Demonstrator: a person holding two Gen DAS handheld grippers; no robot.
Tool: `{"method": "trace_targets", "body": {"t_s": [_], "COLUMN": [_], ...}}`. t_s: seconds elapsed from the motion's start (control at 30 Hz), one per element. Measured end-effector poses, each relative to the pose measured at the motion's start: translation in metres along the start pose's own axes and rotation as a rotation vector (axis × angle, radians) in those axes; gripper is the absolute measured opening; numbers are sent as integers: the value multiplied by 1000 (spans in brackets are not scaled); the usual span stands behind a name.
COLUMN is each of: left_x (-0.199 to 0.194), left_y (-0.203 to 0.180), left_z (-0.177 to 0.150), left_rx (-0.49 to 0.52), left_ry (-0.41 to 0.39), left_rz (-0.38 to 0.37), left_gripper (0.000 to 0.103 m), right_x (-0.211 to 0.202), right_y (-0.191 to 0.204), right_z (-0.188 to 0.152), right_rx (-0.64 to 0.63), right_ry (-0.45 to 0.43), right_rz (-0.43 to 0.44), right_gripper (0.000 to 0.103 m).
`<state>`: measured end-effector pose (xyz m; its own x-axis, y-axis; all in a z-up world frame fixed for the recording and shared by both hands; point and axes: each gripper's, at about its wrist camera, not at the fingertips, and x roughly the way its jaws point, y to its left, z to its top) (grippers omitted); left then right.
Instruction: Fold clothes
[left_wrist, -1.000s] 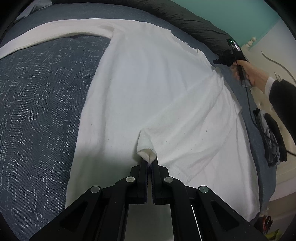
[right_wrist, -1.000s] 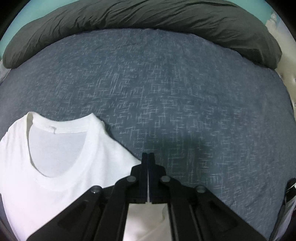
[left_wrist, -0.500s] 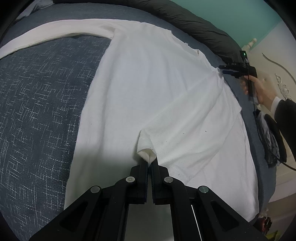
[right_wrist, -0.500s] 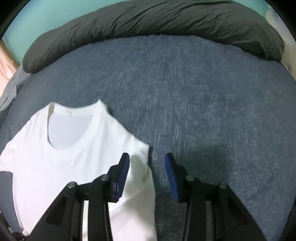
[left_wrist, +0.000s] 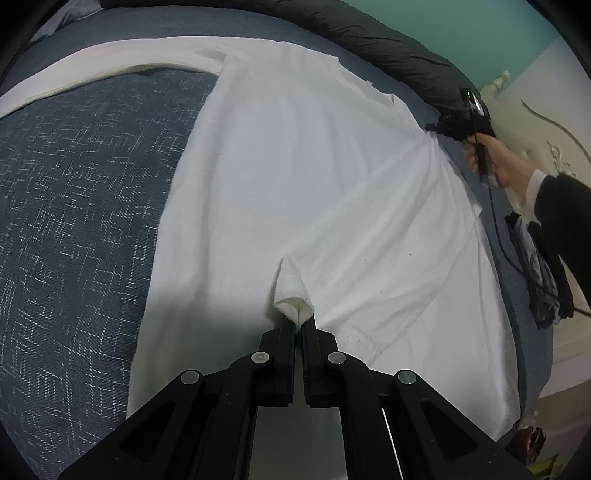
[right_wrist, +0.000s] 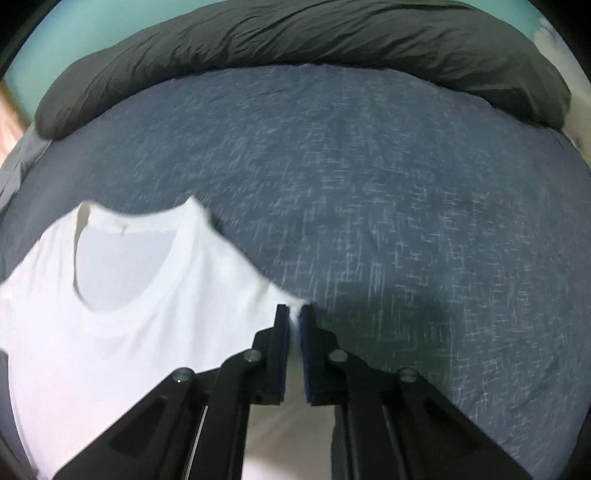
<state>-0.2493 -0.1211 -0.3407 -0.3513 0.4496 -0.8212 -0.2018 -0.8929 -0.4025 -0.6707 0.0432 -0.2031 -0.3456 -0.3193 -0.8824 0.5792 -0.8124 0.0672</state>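
A white T-shirt (left_wrist: 295, 166) lies spread on the blue bed cover (left_wrist: 74, 221). In the left wrist view my left gripper (left_wrist: 298, 321) is shut on a pinched fold of its edge near the bottom. The right gripper (left_wrist: 448, 125), held by a person's hand (left_wrist: 495, 162), sits at the shirt's far right corner. In the right wrist view the T-shirt (right_wrist: 147, 314) shows its neck opening (right_wrist: 122, 266). My right gripper (right_wrist: 294, 314) is closing on the shoulder edge, and white cloth fills the narrow gap between its blue pads.
A dark rolled duvet (right_wrist: 295, 40) runs along the far side of the bed cover (right_wrist: 369, 184). A long white sleeve (left_wrist: 92, 66) stretches to the upper left. Dark clothes (left_wrist: 543, 273) and a cable hang off the bed's right edge, by a cream wall.
The right gripper opened beside the shirt's shoulder half a second ago and has now closed on the shoulder edge, pulling creases into the cloth. The left gripper has kept still.
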Motion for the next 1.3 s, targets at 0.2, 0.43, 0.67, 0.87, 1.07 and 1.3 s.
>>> {"method": "trace_targets", "body": {"t_s": [0.2,0.43,0.67,0.87,1.07,1.3], "left_x": [-3,-6,-8,-24,-44,-38], "left_y": [1,2,3,5,18,22], "left_z": [-2,-2,-4,1,8,14], "left_rx": [0,-6,-20,-50,-82,-117], "left_ry": [0,1,1,-47,-108,-109], "left_rz": [1,-6,-8,-10,0,-23], "left_gripper": [3,3,3,9,15,16], "right_x": [-1,3,-16,-43,-70,-99], "right_y": [13,-7,-31,-53,-60,-75], "right_z": [3,-1,3,-2,-43,-98], "right_rx": [-35,48,183,198,184,203], "right_ry": [-10,-27,-92,-114,-99,-75], "right_rz": [-11,-10,52,66,110,142], "right_gripper": [5,6,7,10,10,11]}}
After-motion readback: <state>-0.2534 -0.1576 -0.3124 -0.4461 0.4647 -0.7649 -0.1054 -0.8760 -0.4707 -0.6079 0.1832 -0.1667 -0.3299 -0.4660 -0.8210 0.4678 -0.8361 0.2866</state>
